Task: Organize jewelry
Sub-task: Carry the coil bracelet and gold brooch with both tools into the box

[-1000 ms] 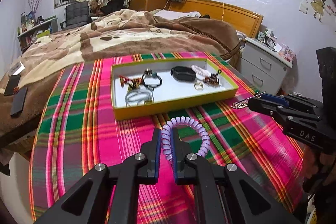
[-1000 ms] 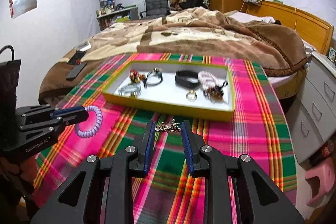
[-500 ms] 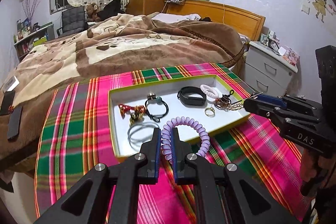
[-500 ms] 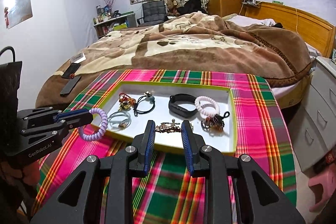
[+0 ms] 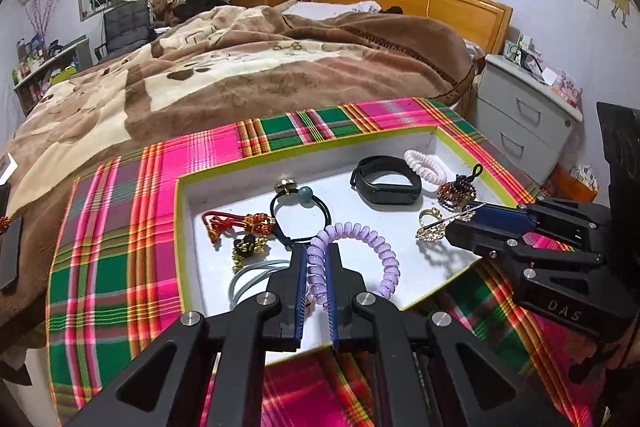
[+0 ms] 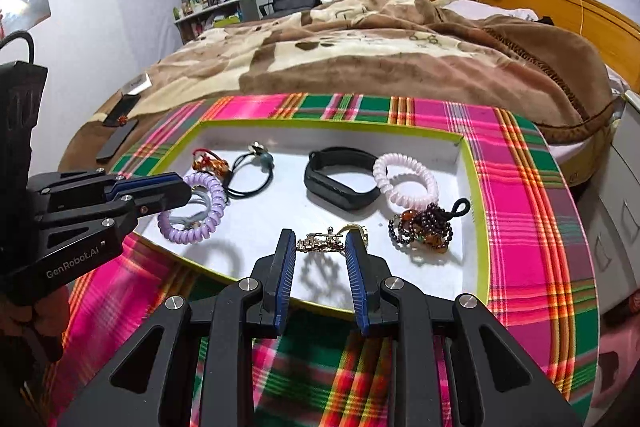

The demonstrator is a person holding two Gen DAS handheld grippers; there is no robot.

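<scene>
Left jaws: the left gripper (image 5: 317,267) is narrowly closed on a lilac spiral coil hair tie (image 5: 352,255), held above the near-left part of the tray.
Right jaws: the right gripper (image 6: 320,247) is clamped at medium width on a small gold ornamental brooch-like piece (image 6: 320,242), held over the tray's near edge.
Tray: a shallow white box with a yellow-green rim (image 6: 474,187) lies on the pink-and-green plaid surface (image 6: 520,187).
Already in tray: black band (image 6: 340,183), pale pink coil tie (image 6: 404,183), dark beaded bracelet (image 6: 422,227), black elastic with a bead (image 6: 250,173), red-and-gold trinket (image 5: 236,223), clear ring (image 5: 256,279).
Progress: judged nearly finished; both carried pieces remain to be released.
Left outside: no loose jewellery visible on the cloth.
</scene>
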